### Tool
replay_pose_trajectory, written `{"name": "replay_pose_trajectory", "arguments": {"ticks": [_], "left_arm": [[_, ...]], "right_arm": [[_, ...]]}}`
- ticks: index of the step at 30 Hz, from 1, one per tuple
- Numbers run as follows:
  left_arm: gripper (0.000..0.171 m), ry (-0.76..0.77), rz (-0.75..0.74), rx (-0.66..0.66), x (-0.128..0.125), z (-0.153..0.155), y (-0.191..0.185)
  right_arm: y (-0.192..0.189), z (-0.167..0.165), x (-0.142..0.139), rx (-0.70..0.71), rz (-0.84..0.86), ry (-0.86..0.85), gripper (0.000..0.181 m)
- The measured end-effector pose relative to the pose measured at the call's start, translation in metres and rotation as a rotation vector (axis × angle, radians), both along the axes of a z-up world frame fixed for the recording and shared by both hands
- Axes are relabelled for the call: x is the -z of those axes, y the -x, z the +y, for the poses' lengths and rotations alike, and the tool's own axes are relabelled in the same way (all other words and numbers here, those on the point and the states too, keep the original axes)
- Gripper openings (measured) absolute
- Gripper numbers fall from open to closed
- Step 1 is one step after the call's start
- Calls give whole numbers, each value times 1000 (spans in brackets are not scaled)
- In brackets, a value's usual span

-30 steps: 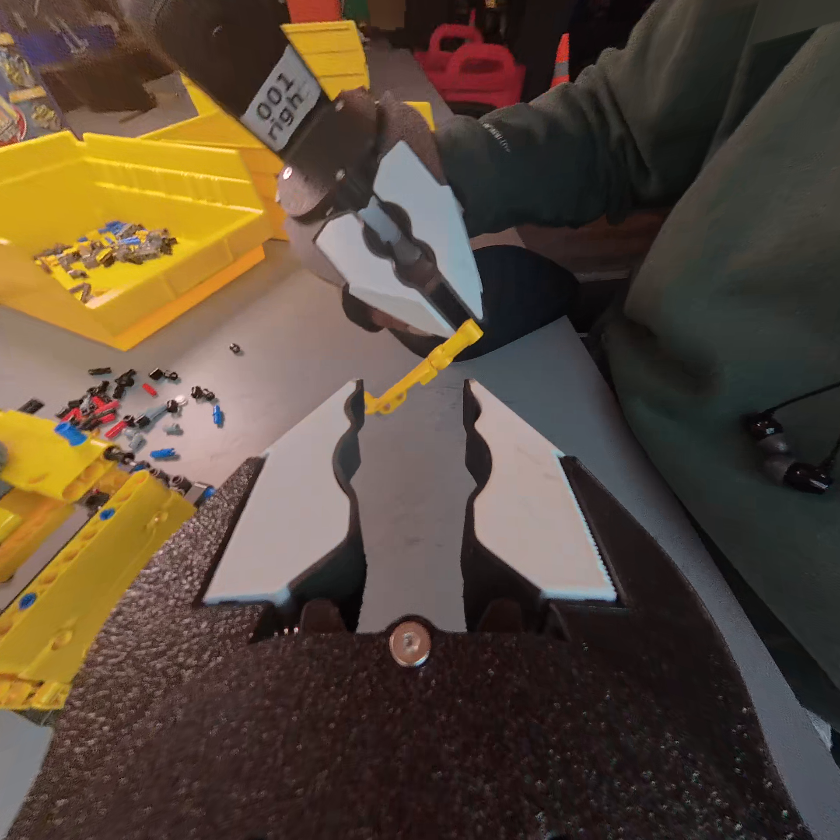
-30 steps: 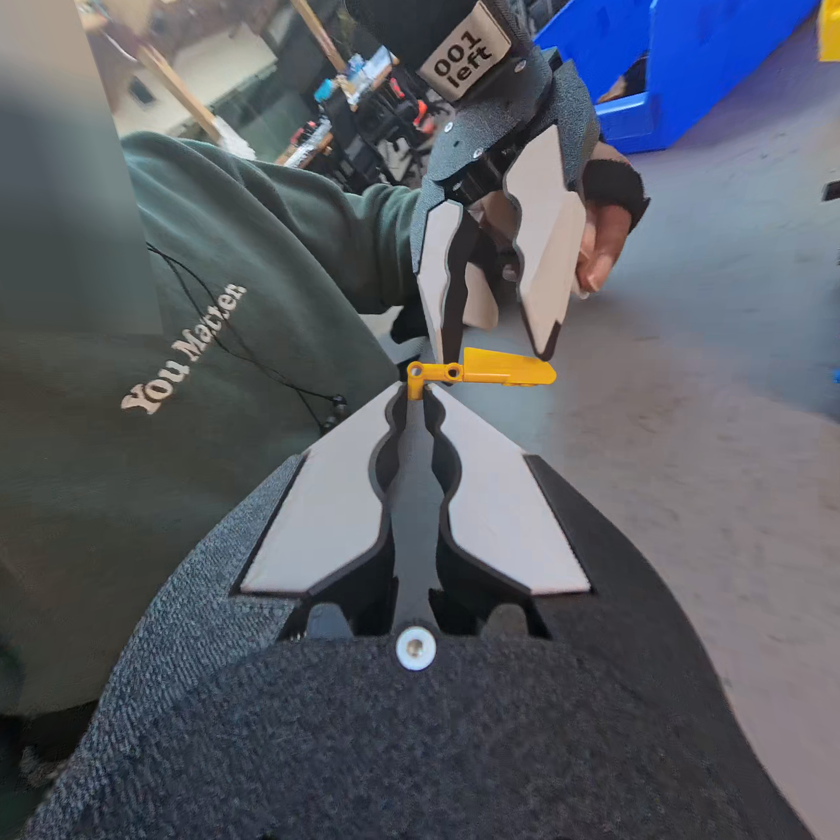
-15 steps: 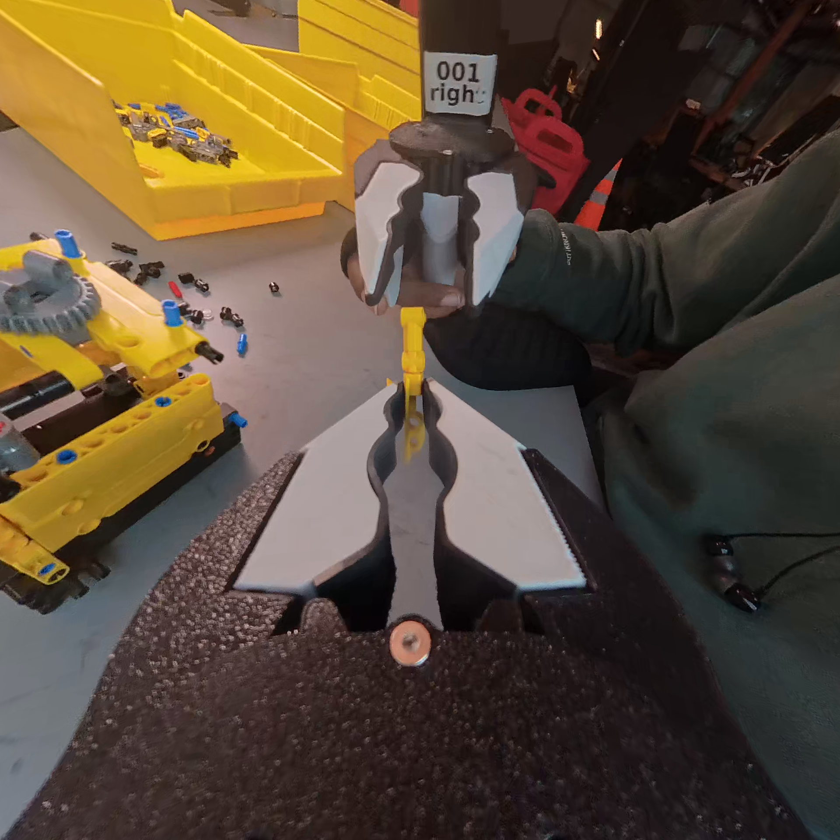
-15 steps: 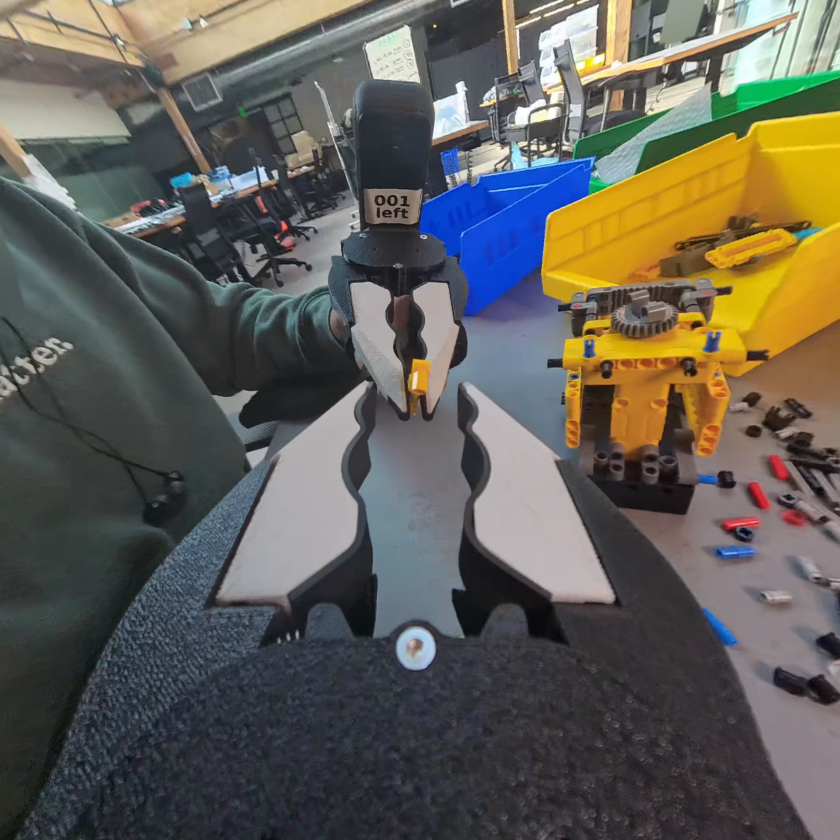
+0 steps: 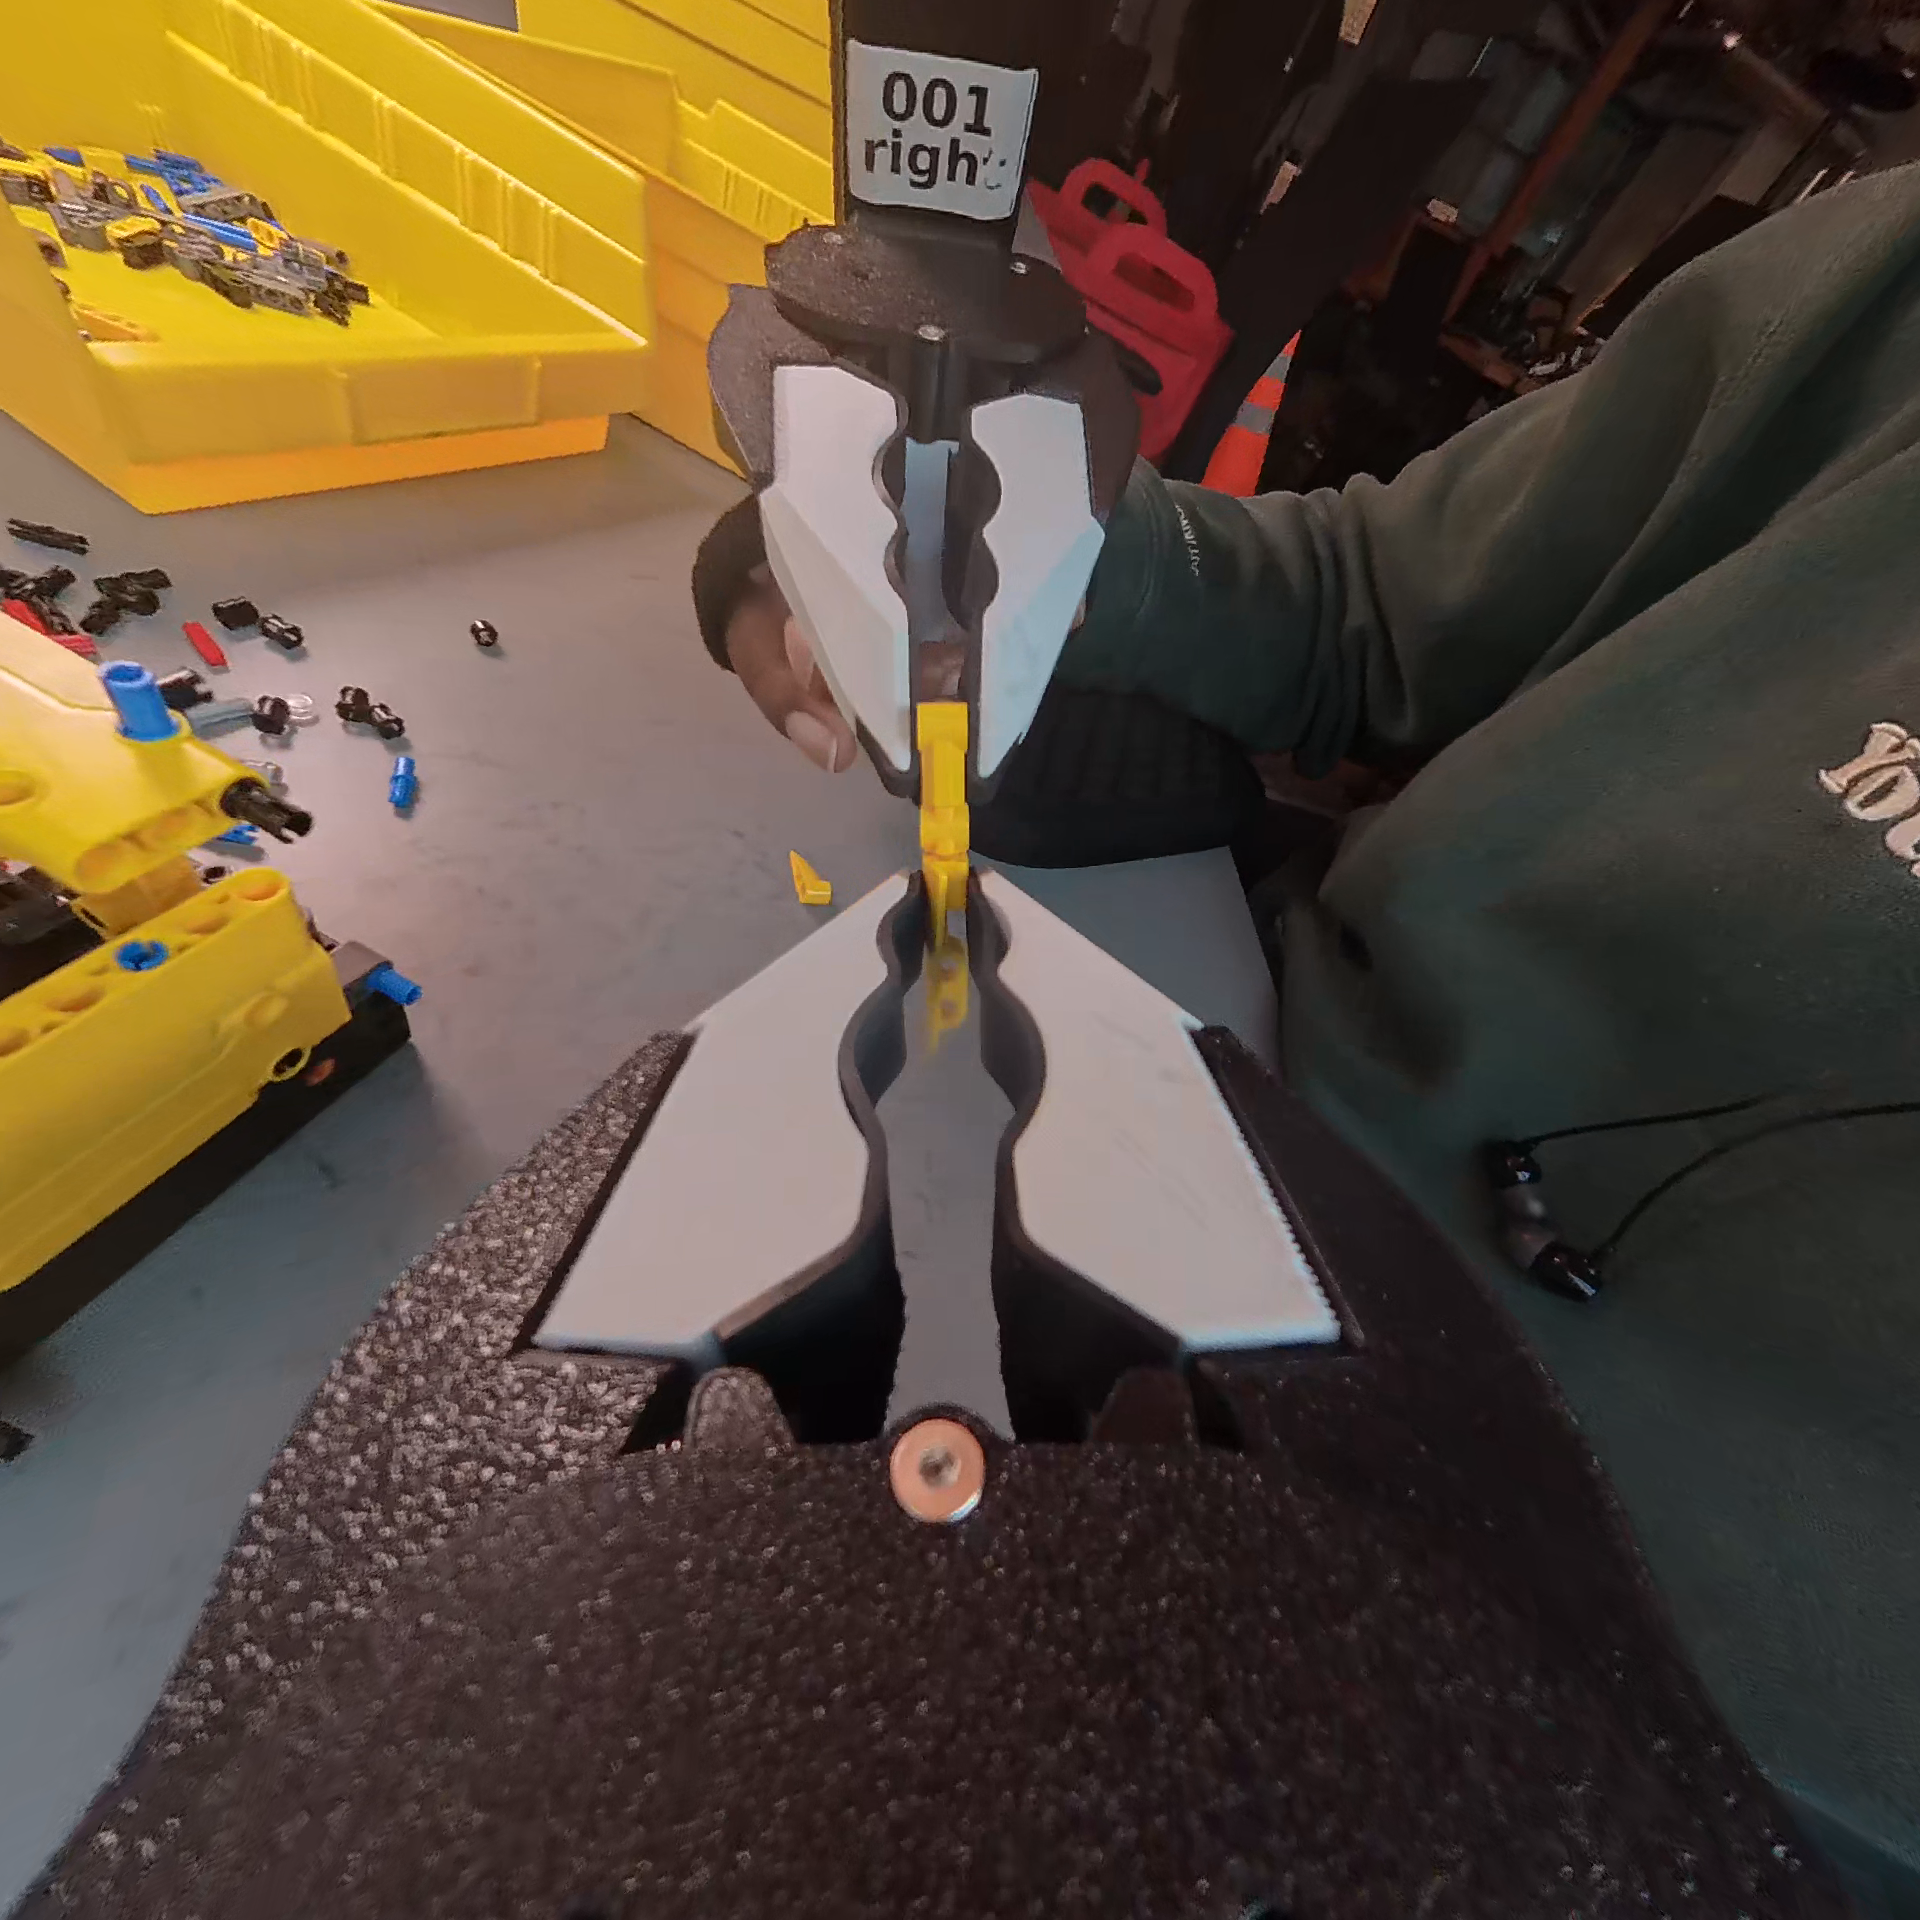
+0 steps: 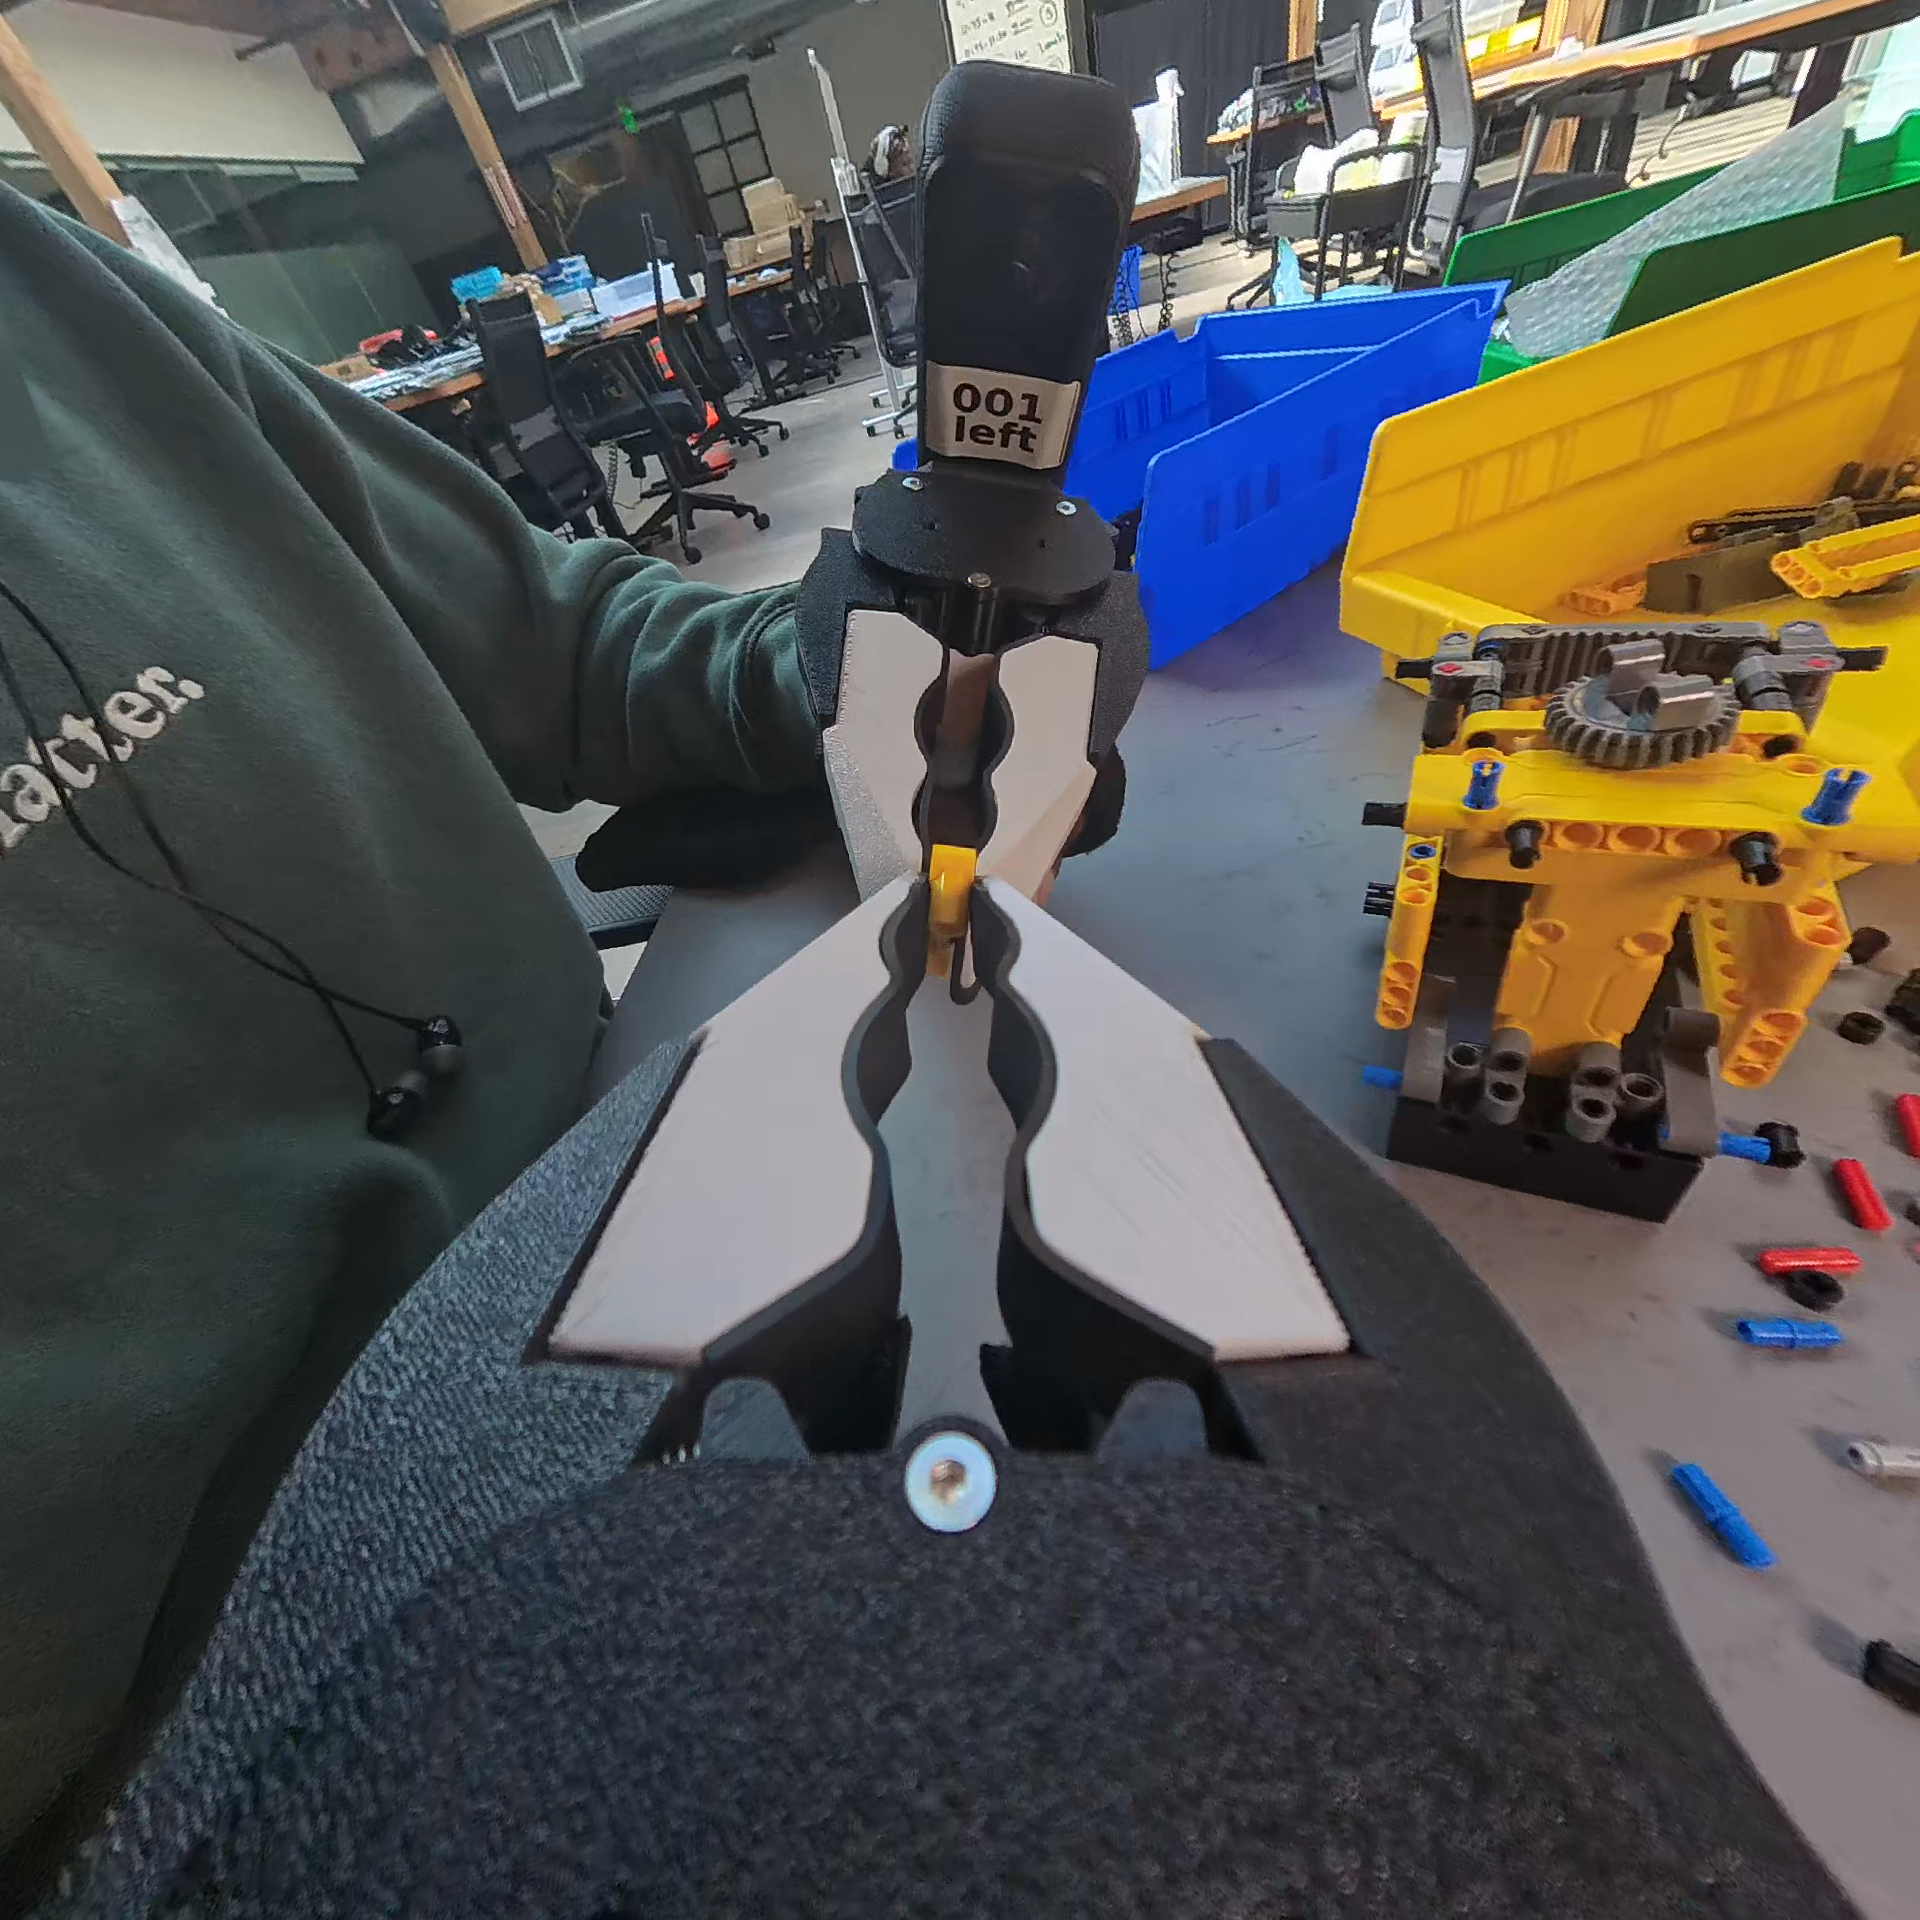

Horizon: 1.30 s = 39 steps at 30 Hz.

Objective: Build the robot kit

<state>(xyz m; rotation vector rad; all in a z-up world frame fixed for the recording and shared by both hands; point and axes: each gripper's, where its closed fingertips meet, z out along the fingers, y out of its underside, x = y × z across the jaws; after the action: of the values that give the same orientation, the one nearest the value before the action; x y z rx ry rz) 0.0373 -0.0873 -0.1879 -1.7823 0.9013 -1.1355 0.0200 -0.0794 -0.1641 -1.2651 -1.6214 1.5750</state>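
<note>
A thin yellow toy-brick piece [image 5: 943, 810] is held in the air between my two grippers, which face each other tip to tip. My left gripper [image 5: 943, 885] is shut on its near end. In the same view my right gripper [image 5: 938, 764] is shut on its far end. In the right wrist view my right gripper [image 6: 948, 891] pinches the yellow piece [image 6: 950, 883], and the left gripper [image 6: 951, 857] meets it from the other side. Most of the piece is hidden between the fingers there.
A yellow and black brick model [image 5: 156, 1018] [image 6: 1621, 862] stands on the grey table [image 5: 582, 727]. Loose pins [image 5: 260, 665] [image 6: 1808, 1257] lie around it, and a small yellow piece [image 5: 808, 878]. Yellow bins [image 5: 364, 395] [image 6: 1558, 499] and a blue bin [image 6: 1247, 447] stand behind. A person's green sleeve [image 5: 1455, 540] is close by. Both grippers' tips are close together, under 4 cm apart.
One second ago only the right gripper held the piece. Then the left closed on it and the right opened. Now the right has closed on it again, so both hold it.
</note>
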Motion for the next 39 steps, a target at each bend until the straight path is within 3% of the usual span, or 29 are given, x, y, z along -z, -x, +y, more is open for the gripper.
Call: {"name": "replay_pose_trajectory", "arguments": {"ticks": [10,17,23,28,34,39], "left_arm": [[7,31,-117,34,-8,1,-5],[7,10,-70,32,1,4,-7],[6,-4,-51,-4,3,10,-5],[6,-29,37,-110,8,23,15],[6,-12,169,-168,25,31,31],[6,48,240,-164,43,30,34]], "right_arm": [[-5,2,-3,-14,74,46,6],[-4,3,1,27,76,-19,17],[-6,12,0,56,74,-7,7],[-14,42,-5,157,59,-37,17],[-41,65,31,165,-171,-272,17],[-47,89,62,236,-302,-359,18]]}}
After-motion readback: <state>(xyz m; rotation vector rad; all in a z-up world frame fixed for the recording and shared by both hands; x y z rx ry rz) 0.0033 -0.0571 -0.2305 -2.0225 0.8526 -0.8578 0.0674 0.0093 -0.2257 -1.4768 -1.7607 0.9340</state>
